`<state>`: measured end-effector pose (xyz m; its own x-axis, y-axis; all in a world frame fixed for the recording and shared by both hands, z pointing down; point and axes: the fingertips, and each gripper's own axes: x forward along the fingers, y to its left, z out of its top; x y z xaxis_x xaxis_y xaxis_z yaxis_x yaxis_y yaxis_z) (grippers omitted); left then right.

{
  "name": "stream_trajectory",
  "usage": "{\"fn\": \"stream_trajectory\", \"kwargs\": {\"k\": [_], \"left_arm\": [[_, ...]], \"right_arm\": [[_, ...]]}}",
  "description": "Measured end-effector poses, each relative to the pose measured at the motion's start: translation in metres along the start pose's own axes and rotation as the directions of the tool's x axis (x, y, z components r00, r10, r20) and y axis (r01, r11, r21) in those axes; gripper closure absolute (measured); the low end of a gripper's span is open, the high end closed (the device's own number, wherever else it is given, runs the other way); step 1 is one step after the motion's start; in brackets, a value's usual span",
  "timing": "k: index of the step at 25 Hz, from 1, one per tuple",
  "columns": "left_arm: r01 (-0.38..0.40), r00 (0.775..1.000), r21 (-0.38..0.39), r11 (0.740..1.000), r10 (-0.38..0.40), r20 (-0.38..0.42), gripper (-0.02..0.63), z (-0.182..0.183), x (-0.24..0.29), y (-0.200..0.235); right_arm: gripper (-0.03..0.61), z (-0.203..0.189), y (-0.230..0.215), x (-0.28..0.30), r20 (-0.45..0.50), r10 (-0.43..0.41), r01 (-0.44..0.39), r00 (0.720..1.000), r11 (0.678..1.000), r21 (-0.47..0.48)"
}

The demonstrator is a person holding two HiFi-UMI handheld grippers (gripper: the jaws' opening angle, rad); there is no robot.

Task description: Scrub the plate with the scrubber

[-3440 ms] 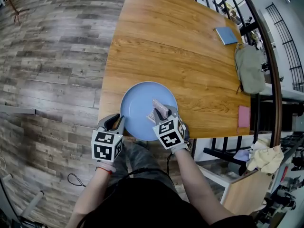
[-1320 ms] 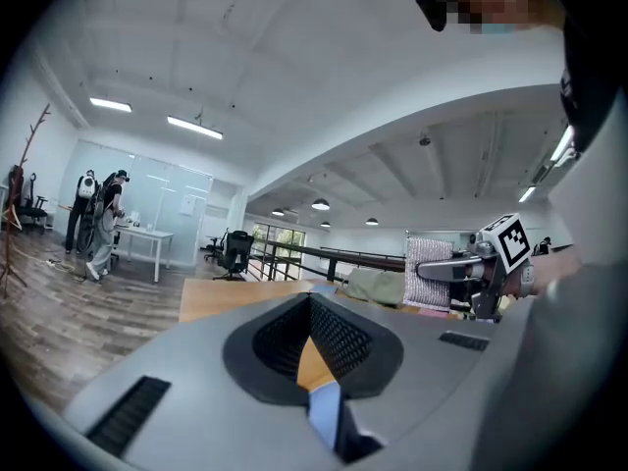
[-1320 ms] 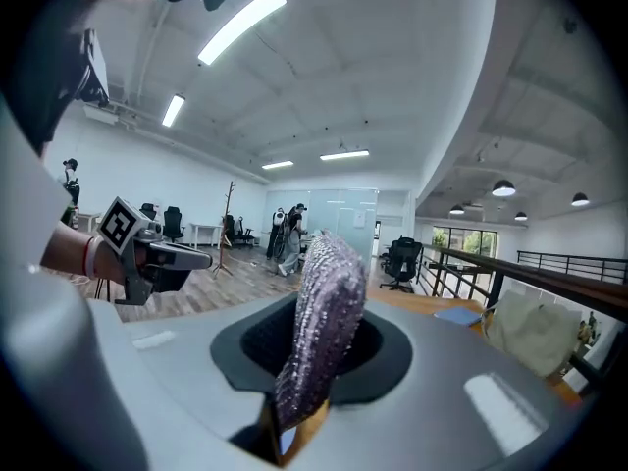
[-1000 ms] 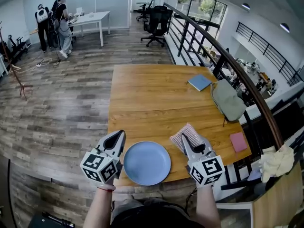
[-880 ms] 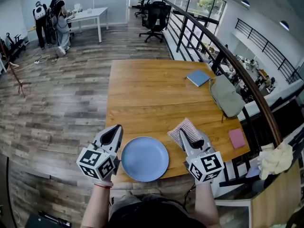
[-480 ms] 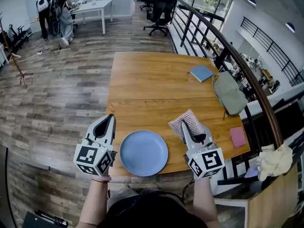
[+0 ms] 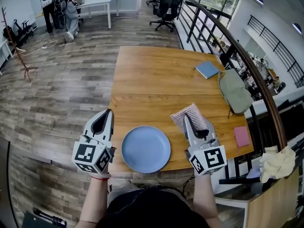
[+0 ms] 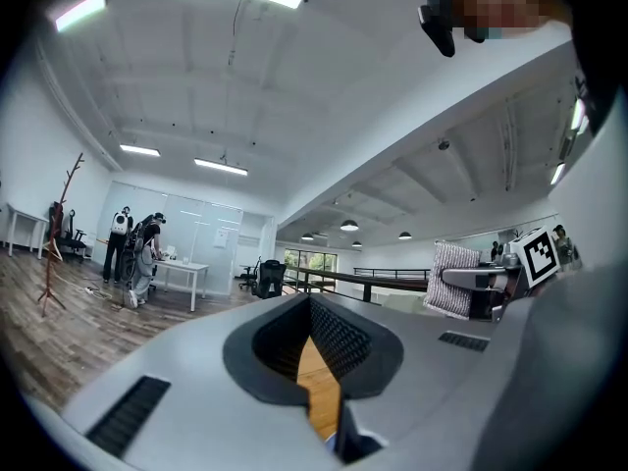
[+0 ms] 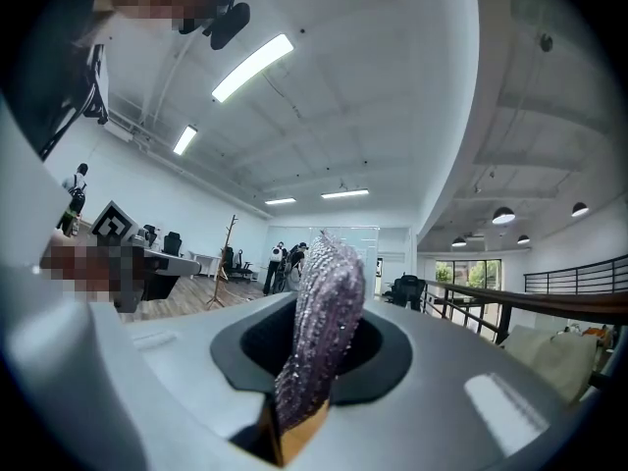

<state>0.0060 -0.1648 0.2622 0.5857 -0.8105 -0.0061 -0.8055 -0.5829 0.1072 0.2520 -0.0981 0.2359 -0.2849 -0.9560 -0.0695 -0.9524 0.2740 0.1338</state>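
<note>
Scrubber clamped in right hand-held gripper; left hand-held gripper, closed and empty, should steady the blue plate first.

left gripper: jaws together, empty | right gripper: jaws clamped on scrubber | both pointing forward

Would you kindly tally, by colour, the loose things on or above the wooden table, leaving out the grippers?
Blue: 2, plate and notebook
Pink: 1, pad
Olive-grey: 1, bag
Mauve-grey: 1, scrubber
Total: 5
</note>
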Motion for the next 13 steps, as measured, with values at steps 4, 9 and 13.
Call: {"fn": "stream_trajectory", "kwargs": {"k": [4, 9, 13], "left_arm": [[-0.012, 1.000, 0.001, 1.000, 0.012, 0.002, 0.617, 0.0011, -0.0009, 0.0010], [-0.021, 1.000, 0.007, 1.000, 0.021, -0.002, 0.617, 0.0000, -0.0015, -0.0023], [-0.050, 0.999, -0.002, 0.999, 0.050, -0.009, 0.617, -0.0034, -0.0023, 0.0006]], "right_arm": [[0.500, 0.0025, 0.0014, 0.0026, 0.017, 0.019, -0.019, 1.000, 1.000, 0.007], [0.500, 0.0055, 0.0040, 0.0039, 0.033, 0.052, -0.052, 0.998, 0.999, -0.002], [0.500, 0.0053, 0.0056, 0.0042, 0.031, 0.085, -0.085, 0.996, 0.996, -0.015]]}}
